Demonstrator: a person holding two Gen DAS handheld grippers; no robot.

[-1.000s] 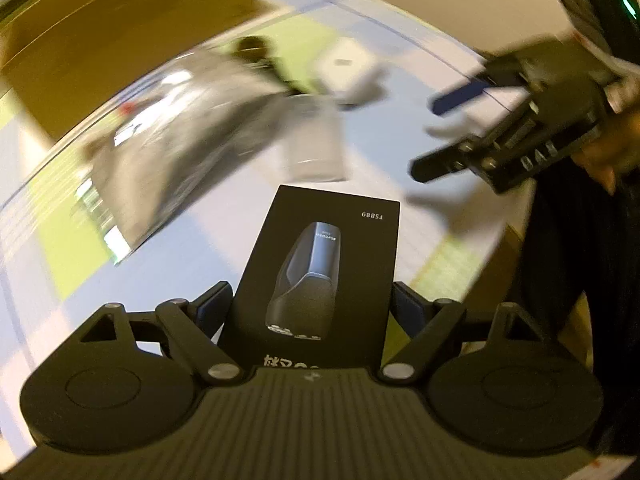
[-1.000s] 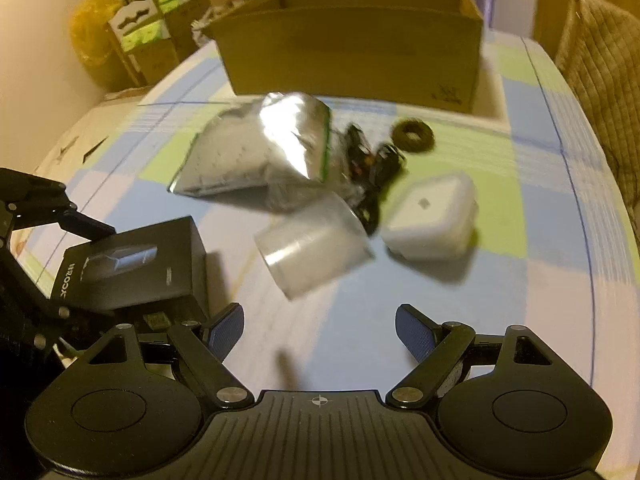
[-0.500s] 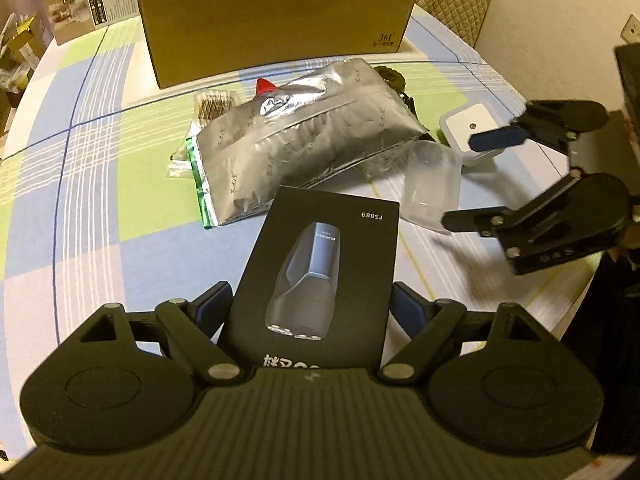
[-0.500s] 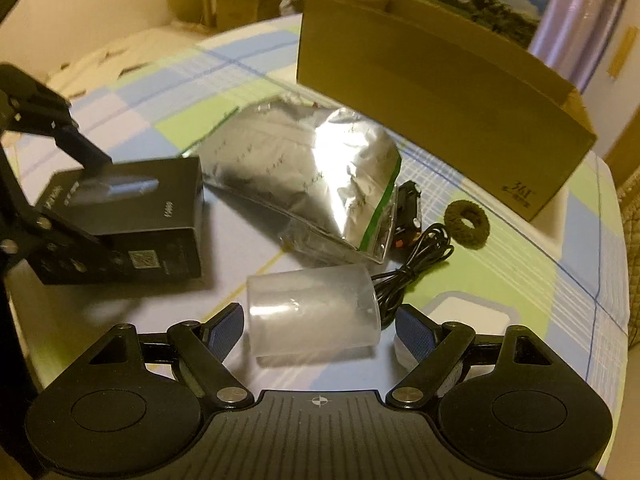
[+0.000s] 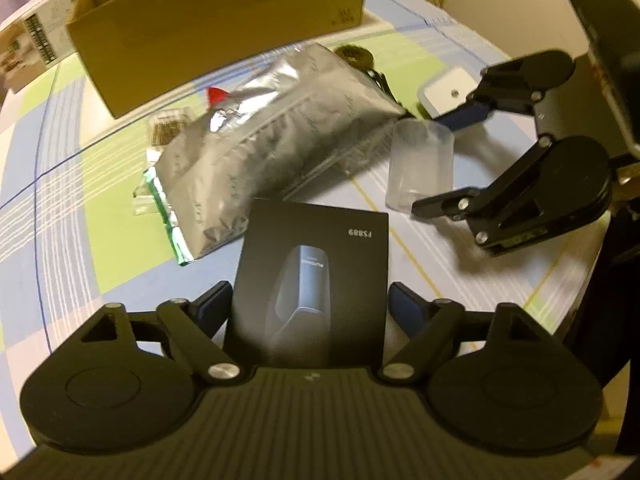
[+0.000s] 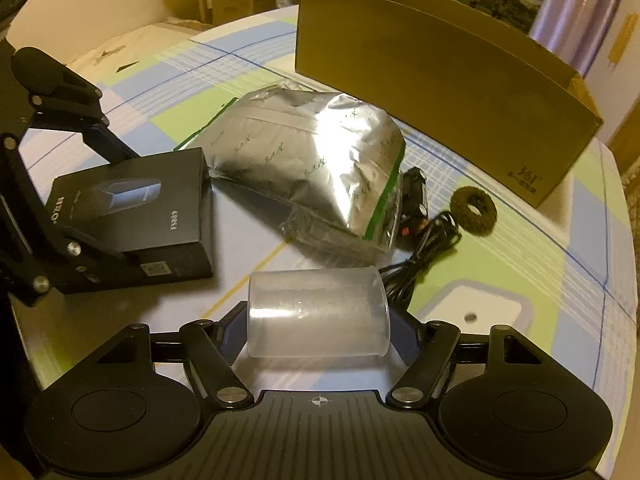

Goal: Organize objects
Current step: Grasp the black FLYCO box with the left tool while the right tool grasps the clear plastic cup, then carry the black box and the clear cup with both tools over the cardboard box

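Observation:
A black product box [image 5: 316, 264] with a shaver picture sits between the fingers of my left gripper [image 5: 310, 304]. The jaws are closing and both pads touch its long sides. It is low over the checked tablecloth [image 5: 80, 240]; I cannot tell whether it rests on it. A clear plastic cup [image 6: 318, 312] lies on its side between the fingers of my right gripper [image 6: 318, 328]. Those jaws are closing too, with one pad at the cup's base and the other at its rim. The left wrist view shows the same cup [image 5: 420, 160] spanned by the right gripper [image 5: 434, 162].
A silver foil bag [image 5: 272, 136] lies mid-table, just beyond the box and cup. Behind it stands an open cardboard box [image 6: 440, 52]. A white square case [image 6: 476, 312], a black cable [image 6: 424, 248] and a dark fuzzy ring [image 6: 474, 210] lie right of the cup. The table edge [image 5: 576, 300] is close.
My right gripper swung in and came down around the cup, and its jaws have narrowed onto the cup's ends. The left gripper shifted a little, the black box staying between its fingers.

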